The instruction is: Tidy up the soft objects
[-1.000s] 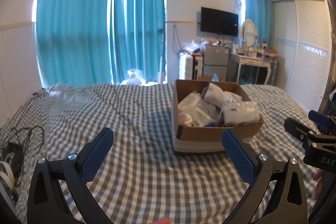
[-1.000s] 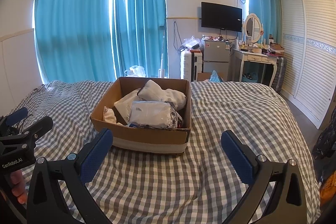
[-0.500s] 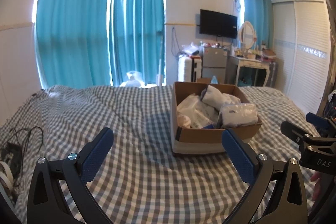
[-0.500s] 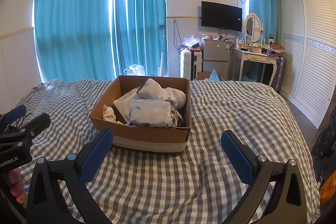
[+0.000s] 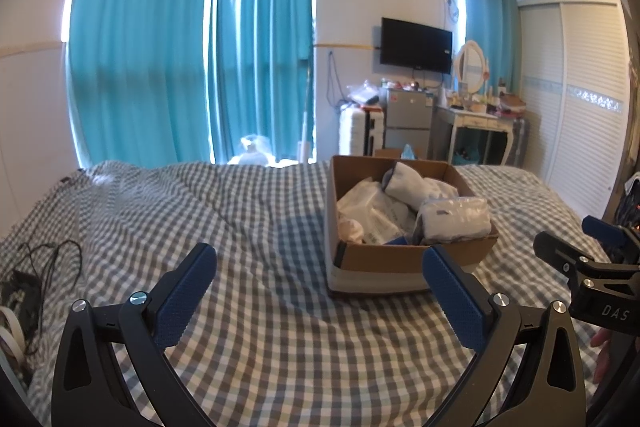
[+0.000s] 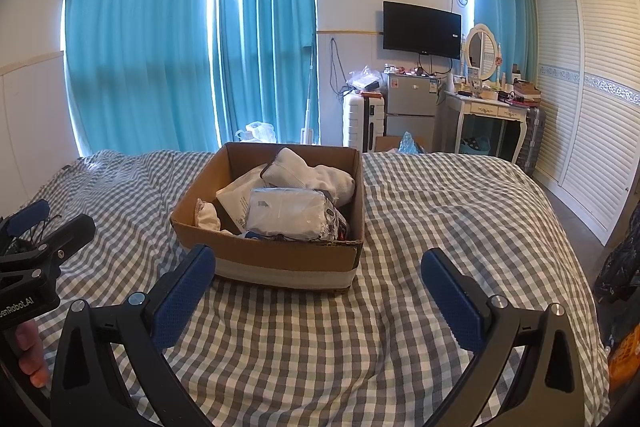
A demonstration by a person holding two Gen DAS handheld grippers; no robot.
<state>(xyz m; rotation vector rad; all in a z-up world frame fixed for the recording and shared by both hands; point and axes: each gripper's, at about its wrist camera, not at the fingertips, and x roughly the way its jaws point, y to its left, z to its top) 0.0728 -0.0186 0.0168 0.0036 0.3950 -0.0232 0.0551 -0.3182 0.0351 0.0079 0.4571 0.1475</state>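
Observation:
A brown cardboard box [image 5: 400, 259] [image 6: 280, 259] stands on the checked bed. It holds several soft packs: a clear-wrapped grey pack [image 6: 288, 215] [image 5: 456, 219] on top at the front, a white rolled bundle [image 6: 312, 175] [image 5: 416, 183] behind it, and a white bag [image 6: 236, 195] to the left. My left gripper [image 5: 320, 291] is open and empty, low over the bed to the left of the box. My right gripper [image 6: 318, 287] is open and empty, just in front of the box.
The grey-and-white checked bedspread [image 6: 440, 211] covers the whole bed. Black cables [image 5: 44, 259] lie at the bed's left edge. Beyond the bed are teal curtains [image 6: 160, 47], a small fridge [image 6: 408, 107], a white dressing table [image 6: 492, 111] and a white wardrobe [image 6: 592, 99].
Both grippers have drifted slightly back and down from the box; the views shift a little. Both stay open and empty. The box and its contents have not moved.

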